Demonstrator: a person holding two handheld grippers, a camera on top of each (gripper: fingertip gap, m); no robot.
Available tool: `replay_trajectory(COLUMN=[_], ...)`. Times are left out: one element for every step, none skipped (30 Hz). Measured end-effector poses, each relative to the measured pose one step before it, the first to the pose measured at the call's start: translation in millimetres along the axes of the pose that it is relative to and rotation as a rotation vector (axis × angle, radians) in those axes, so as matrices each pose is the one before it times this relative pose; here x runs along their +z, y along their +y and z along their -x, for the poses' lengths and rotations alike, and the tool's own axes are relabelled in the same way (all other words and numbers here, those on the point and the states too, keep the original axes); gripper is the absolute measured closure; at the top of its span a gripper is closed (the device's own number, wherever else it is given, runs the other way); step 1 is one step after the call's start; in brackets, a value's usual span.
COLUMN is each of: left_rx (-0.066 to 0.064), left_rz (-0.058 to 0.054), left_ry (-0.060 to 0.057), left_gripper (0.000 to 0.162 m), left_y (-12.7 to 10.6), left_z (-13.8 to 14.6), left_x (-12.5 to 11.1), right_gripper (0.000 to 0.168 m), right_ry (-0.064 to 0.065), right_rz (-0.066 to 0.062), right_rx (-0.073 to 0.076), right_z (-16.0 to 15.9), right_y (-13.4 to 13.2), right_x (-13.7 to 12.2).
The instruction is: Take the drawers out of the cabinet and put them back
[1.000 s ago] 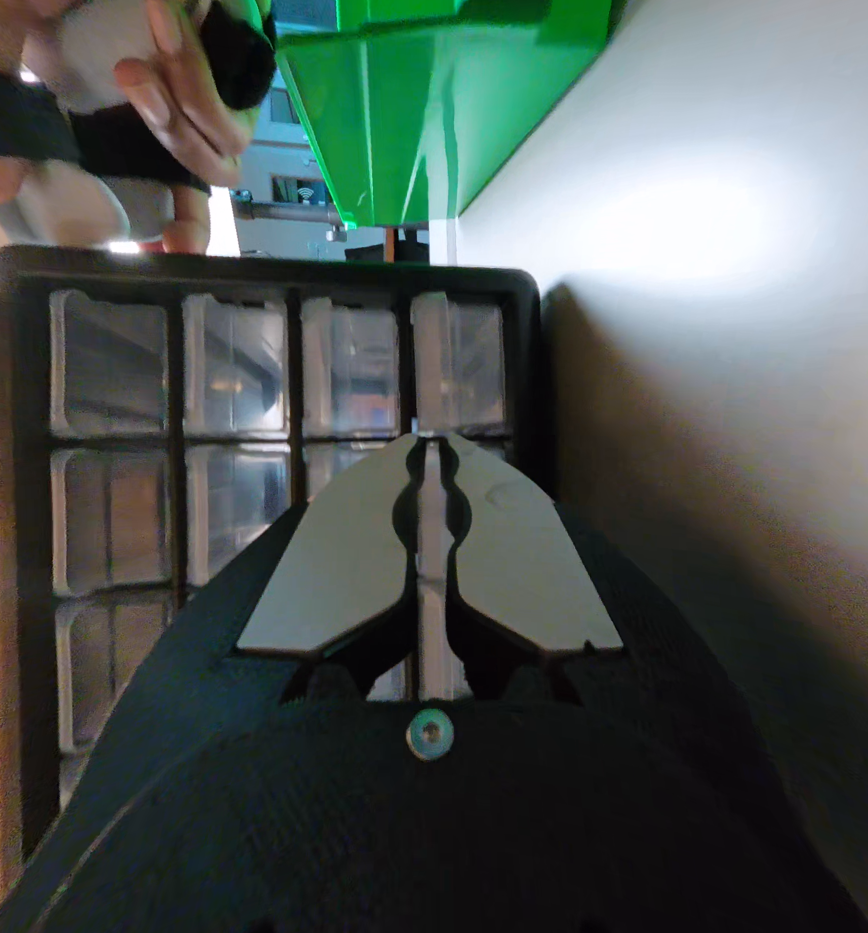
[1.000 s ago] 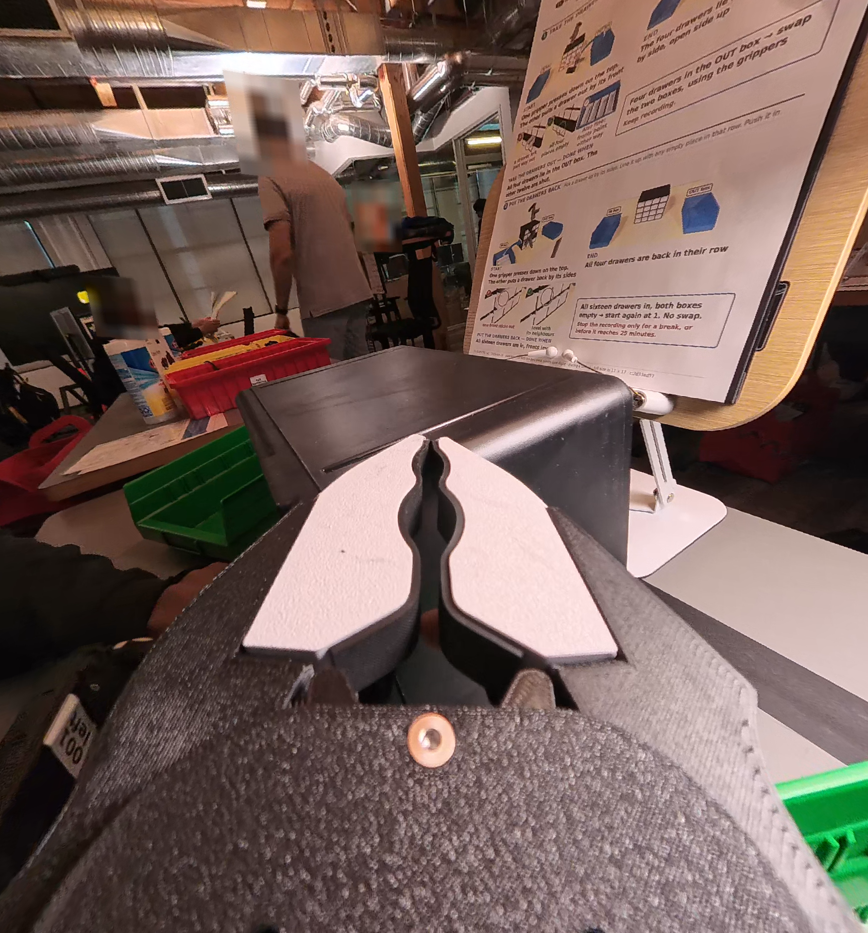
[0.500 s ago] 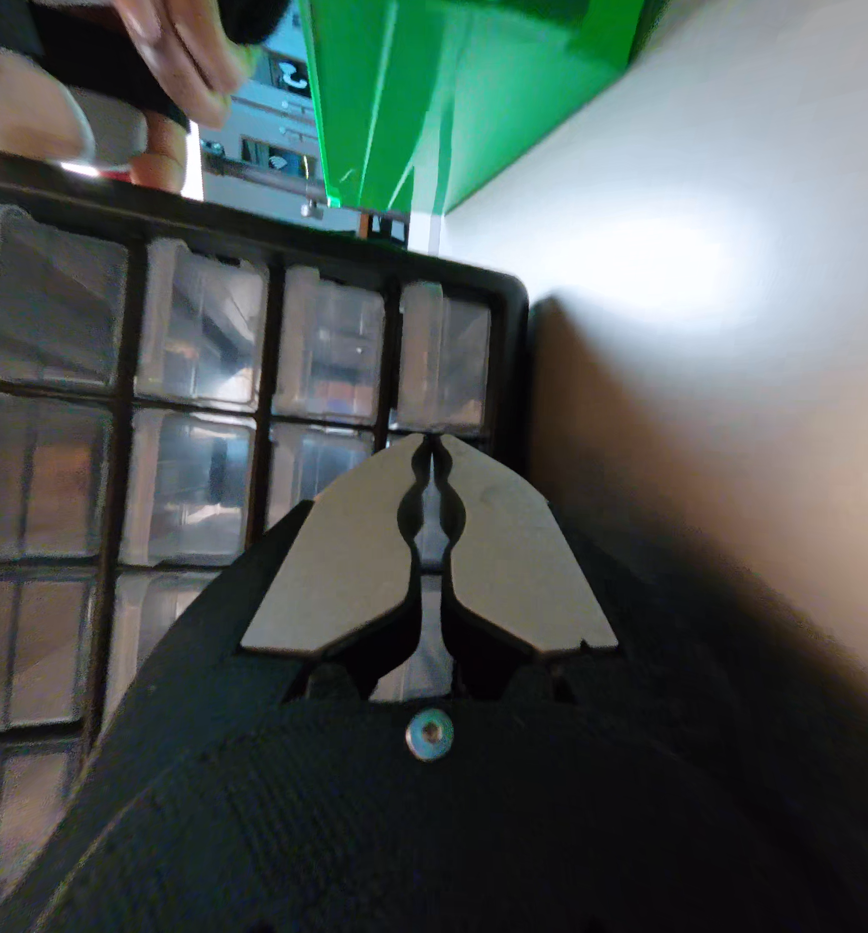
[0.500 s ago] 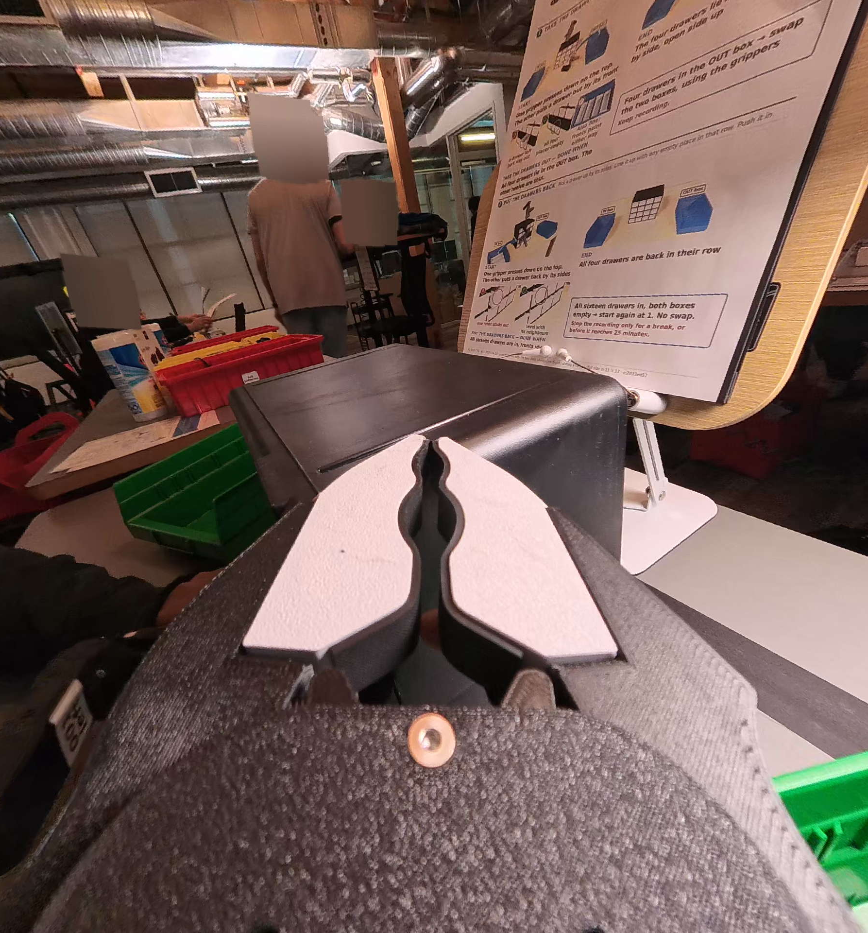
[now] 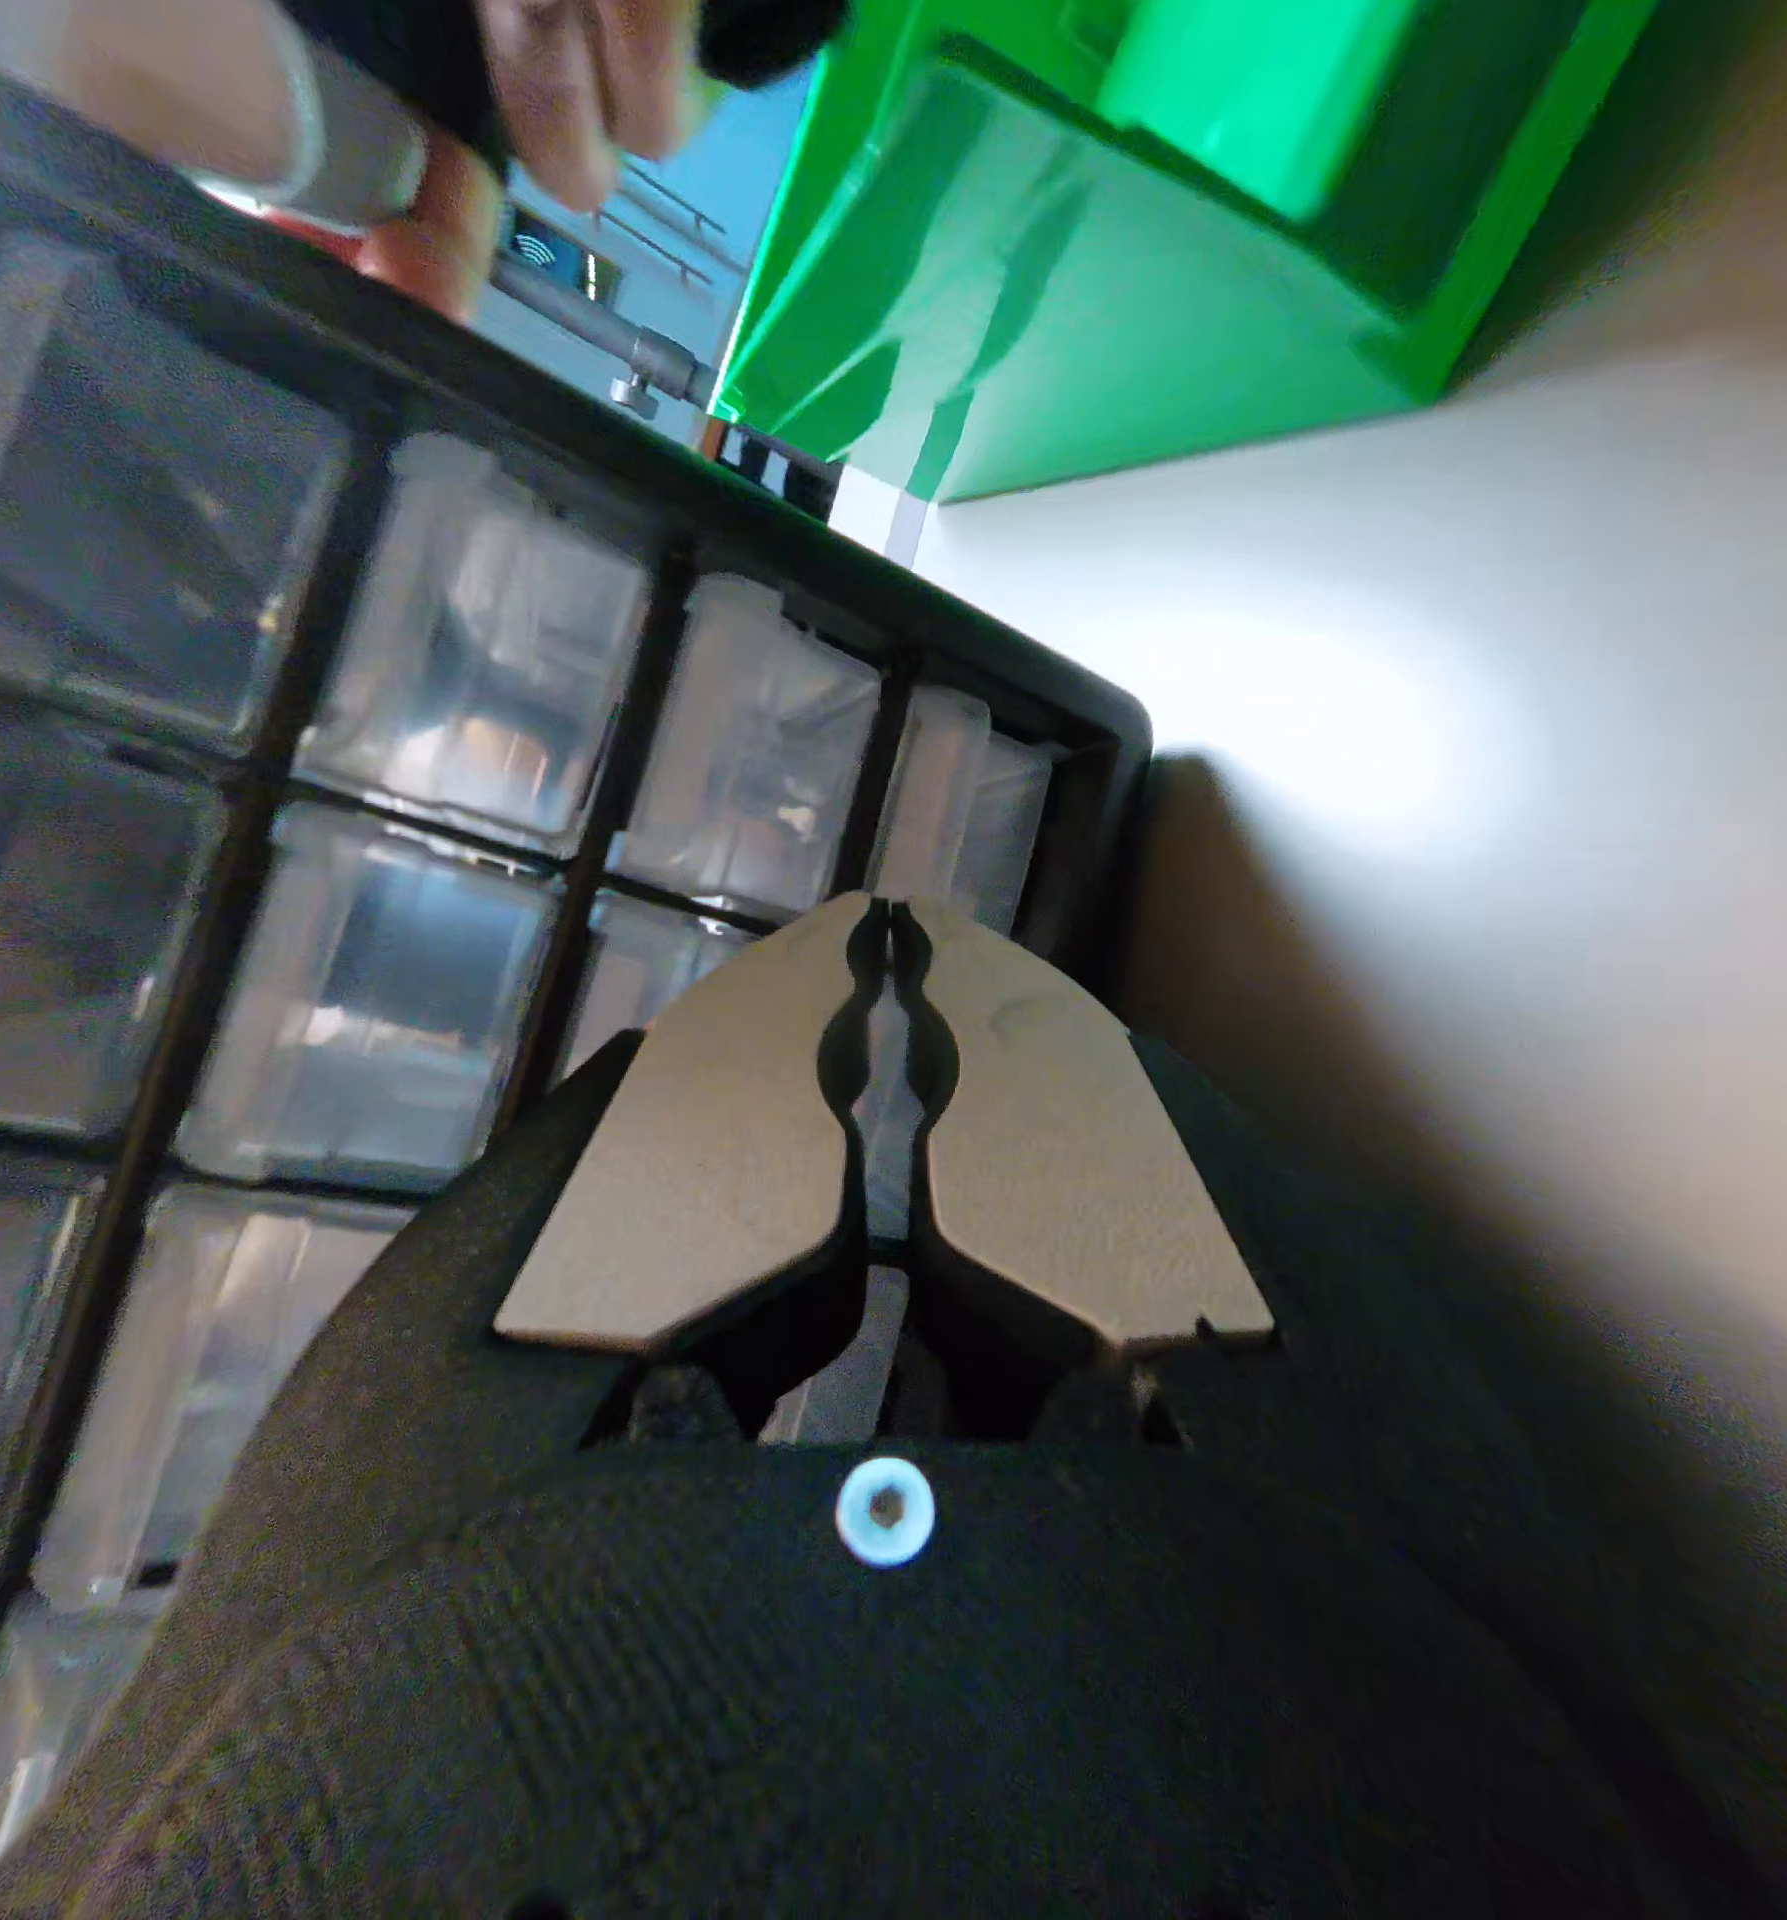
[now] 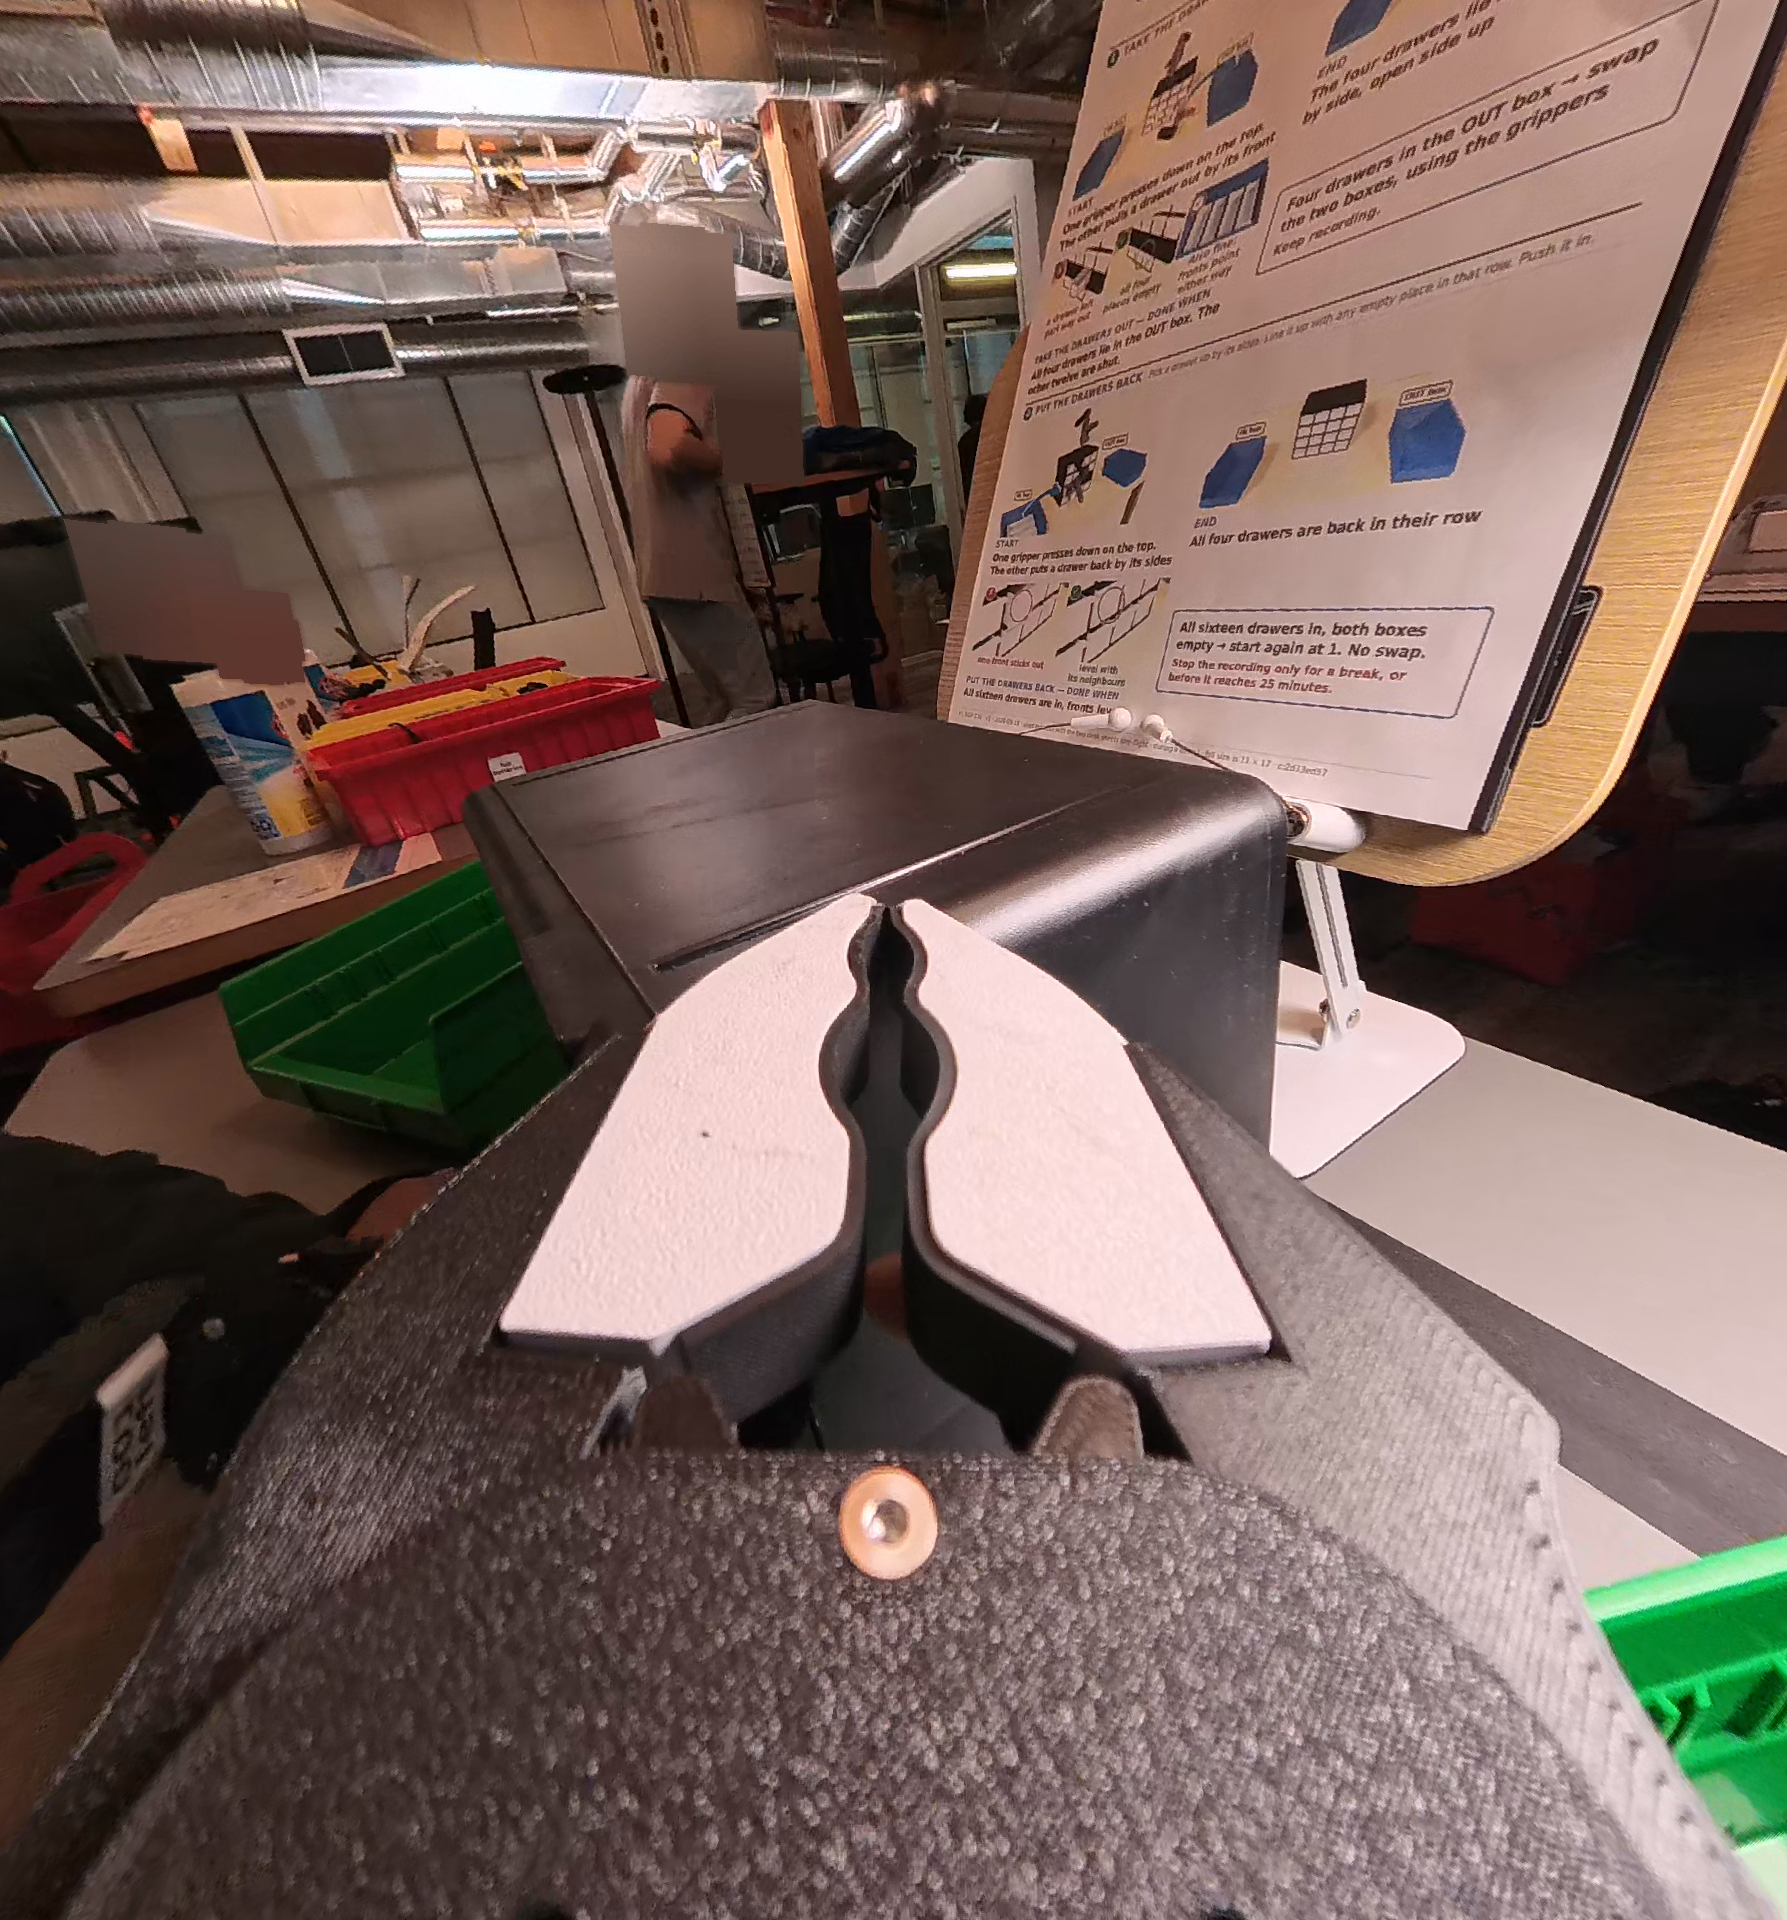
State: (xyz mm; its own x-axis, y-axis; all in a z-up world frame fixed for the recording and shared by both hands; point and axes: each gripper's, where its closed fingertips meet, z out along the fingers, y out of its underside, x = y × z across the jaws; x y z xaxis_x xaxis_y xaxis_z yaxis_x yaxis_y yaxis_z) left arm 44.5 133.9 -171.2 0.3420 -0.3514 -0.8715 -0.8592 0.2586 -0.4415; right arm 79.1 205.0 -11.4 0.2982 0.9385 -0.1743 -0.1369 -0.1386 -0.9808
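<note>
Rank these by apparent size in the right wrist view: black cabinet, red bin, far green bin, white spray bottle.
1. black cabinet
2. far green bin
3. red bin, though it sits farther away
4. white spray bottle

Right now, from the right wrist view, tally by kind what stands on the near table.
cabinet: 1
green bins: 2, the second at the lower right
board stand: 1
total: 4
</note>
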Motion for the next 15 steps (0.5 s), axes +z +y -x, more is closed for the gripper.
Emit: replay_trajectory(left_rx=[-0.055,-0.0609,-0.0732,-0.085,-0.0872,-0.0802,-0.072,-0.065,-0.0562,-0.0454,-0.0338,-0.0232,-0.0141,-0.0099,-0.0143], left_rz=[-0.0118,-0.0079,-0.0114,-0.0186,-0.0243,-0.0337,-0.0411,-0.0416,-0.0382,-0.0302,-0.0173,-0.006,-0.0052,-0.0099,-0.0057], left_ry=[0.0194,0.0159,0.0117,0.0152,0.0144,0.0046,-0.0043,-0.0104,-0.014,-0.0148,-0.0136,-0.0165,-0.0267,-0.0327,-0.0267], left_gripper=[0.161,0.161,0.161,0.162,0.162,0.162,0.162,0.162,0.162,0.162,0.162,0.162,0.161,0.162,0.162], left_y=[-2.61,-2.51,-3.7,-5.56,-7.77,-10.31,-12.64,-13.47,-13.58,-12.1,-9.78,-7.28,-6.12,-5.96,-4.95], left_z=[2.68,4.55,6.8,8.27,9.85,12.01,13.77,14.86,15.24,14.94,14.49,14.28,15.37,16.07,15.13], left_x=[-3.85,-4.28,-5.01,-5.86,-6.98,-7.97,-9.02,-9.31,-9.16,-8.48,-7.5,-6.63,-6.2,-5.77,-4.79], right_gripper=[0.168,0.168,0.168,0.168,0.168,0.168,0.168,0.168,0.168,0.168,0.168,0.168,0.168,0.168,0.168], right_ry=[0.001,0.0015,0.0012,0.0003,0.0016,0.0025,0.0019,0.0026,0.0045,0.0041,0.0039,0.005,0.0054,0.005,0.0056], right_rz=[0.001,-0.0004,-0.0001,0.0014,0.0013,0.0005,0.0014,0.0024,0.0022,0.0028,0.0038,0.0037,0.0032,0.0031,0.0027], right_rx=[-0.0012,-0.0015,0.0,-0.0007,-0.0016,-0.0025,-0.0017,-0.0018,-0.0044,-0.0049,-0.0035,-0.004,-0.0052,-0.0046,-0.0037], right_z=[0.05,-0.09,-0.04,-0.04,-0.02,0.03,-0.03,0.0,-0.05,0.08,-0.04,-0.08,0.02,0.01,-0.06], right_y=[0.09,-0.01,-0.1,0.09,0.03,-0.05,0.04,0.01,0.03,0.02,0.03,0.03,-0.02,0.06,-0.01], right_x=[0.06,0.06,-0.01,0.01,0.15,-0.09,-0.09,0.14,0.02,-0.05,0.07,0.13,-0.03,-0.01,0.15])
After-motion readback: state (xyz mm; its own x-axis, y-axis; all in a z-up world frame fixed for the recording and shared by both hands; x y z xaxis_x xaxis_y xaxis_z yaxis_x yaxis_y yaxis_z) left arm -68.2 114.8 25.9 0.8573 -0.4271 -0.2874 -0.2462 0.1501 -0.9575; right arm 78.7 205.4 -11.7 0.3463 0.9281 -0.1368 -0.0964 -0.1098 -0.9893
